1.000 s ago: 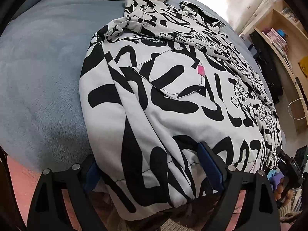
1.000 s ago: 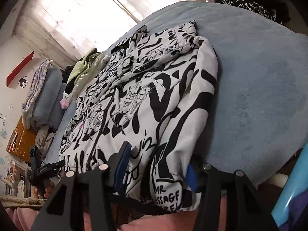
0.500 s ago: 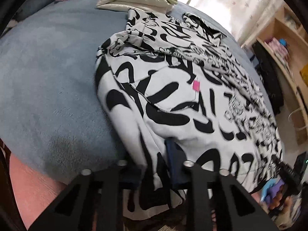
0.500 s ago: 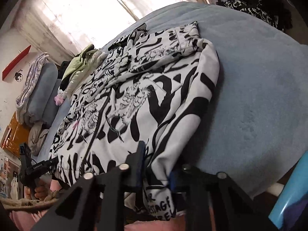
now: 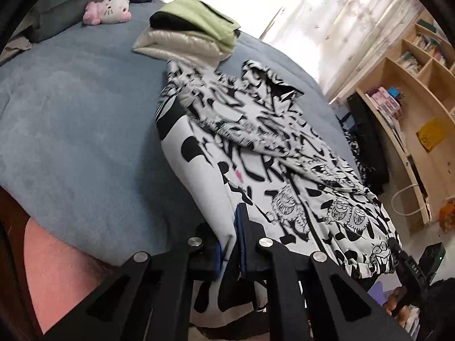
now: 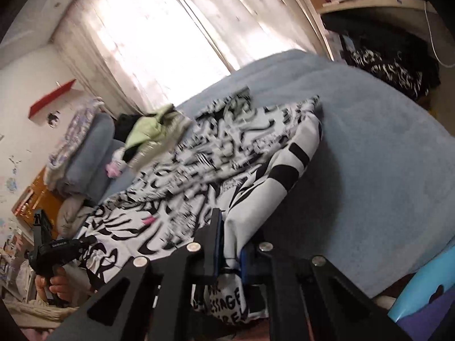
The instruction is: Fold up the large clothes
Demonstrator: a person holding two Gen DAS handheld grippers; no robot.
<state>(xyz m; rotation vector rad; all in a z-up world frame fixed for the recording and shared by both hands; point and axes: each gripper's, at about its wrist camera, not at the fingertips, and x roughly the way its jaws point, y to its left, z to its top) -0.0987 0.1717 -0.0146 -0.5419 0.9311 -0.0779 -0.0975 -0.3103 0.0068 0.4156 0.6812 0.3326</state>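
A large black-and-white printed hoodie lies spread on the blue bed. My left gripper has its jaws closing, and its blue pads press a fold of the near hem, lifted off the bed. The hem's loose edge hangs below the fingers. In the right wrist view the same hoodie stretches away. My right gripper is closing on the hem's other corner, and the cloth is pinched between its pads with printed lettering dangling beneath. A small pink tag shows on the hoodie's front.
A folded green and beige pile and a pink plush toy sit at the far end of the bed. Wooden shelves stand to the right and dark clothes lie beyond the bed. A person's hand shows at the lower left.
Both grippers went from open around the hem to pinched on it. Both have risen, lifting the hem off the bed edge, and more of the room shows.
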